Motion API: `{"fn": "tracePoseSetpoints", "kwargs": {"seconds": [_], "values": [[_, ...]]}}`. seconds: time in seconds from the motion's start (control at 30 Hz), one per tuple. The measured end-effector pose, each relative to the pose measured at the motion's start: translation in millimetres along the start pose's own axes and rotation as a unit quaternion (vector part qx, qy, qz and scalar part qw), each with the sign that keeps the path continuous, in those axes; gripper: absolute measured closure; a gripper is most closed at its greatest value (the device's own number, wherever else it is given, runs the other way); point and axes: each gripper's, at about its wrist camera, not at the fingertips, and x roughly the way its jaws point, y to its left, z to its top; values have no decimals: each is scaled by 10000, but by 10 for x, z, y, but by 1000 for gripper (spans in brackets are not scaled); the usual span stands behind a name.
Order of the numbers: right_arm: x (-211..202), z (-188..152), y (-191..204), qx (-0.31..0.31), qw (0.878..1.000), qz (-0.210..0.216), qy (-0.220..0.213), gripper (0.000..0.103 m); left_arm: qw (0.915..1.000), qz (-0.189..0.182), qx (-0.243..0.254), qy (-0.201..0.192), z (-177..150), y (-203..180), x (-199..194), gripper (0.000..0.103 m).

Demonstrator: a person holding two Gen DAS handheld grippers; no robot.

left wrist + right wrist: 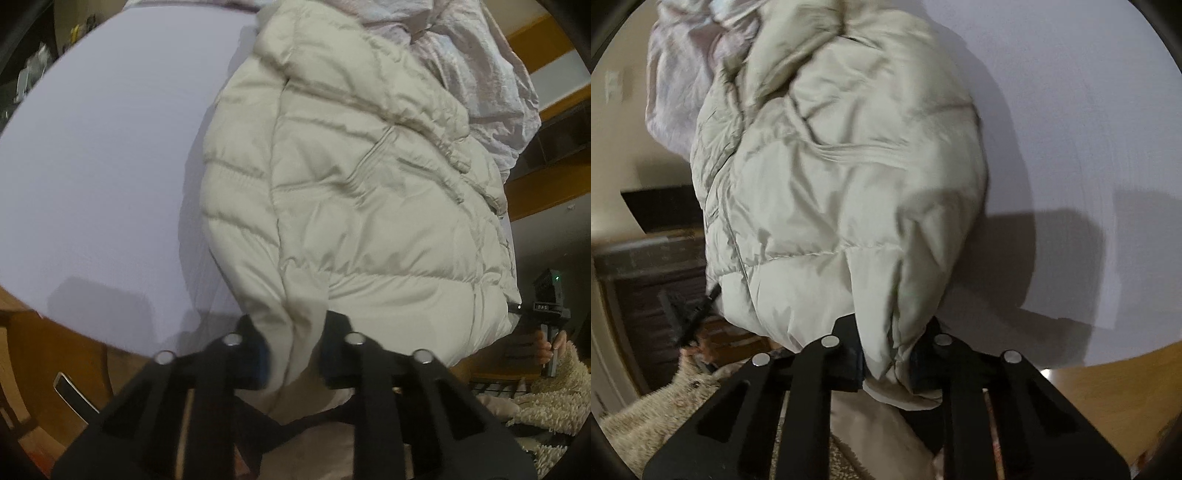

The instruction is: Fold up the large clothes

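A cream quilted puffer jacket [351, 177] lies on a pale lilac sheet [103, 155] over a wooden table. My left gripper [293, 343] is shut on the jacket's near hem, the fabric pinched between its black fingers. In the right wrist view the same jacket [842, 192] bulges up from the lilac sheet [1089, 110]. There my right gripper [888, 350] is shut on another part of the near hem, a fold of cream fabric hanging below the pads. In the left wrist view the right gripper's body [546, 299] shows at the far right, held by a hand.
A crumpled pinkish-grey garment [480, 66] lies beyond the jacket at the far end of the sheet. Bare wooden table edge [1108, 398] shows near both grippers. A shaggy cream sleeve [554, 391] is at the lower right. Dark furniture [653, 266] stands beside the table.
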Motion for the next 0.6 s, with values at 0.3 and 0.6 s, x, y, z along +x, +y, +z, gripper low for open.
{"fn": "tracePoseSetpoints", "kwargs": {"seconds": [0.3,0.6], "values": [[-329,227,573,-962,9914,-516,-723,90,9976,-23,367,-586,377,-277,-358,91],[-622,723,1136,-1477,9757,-835,-1384,90,9910,-59,372,-1287,1018,-534,-650,91]]}}
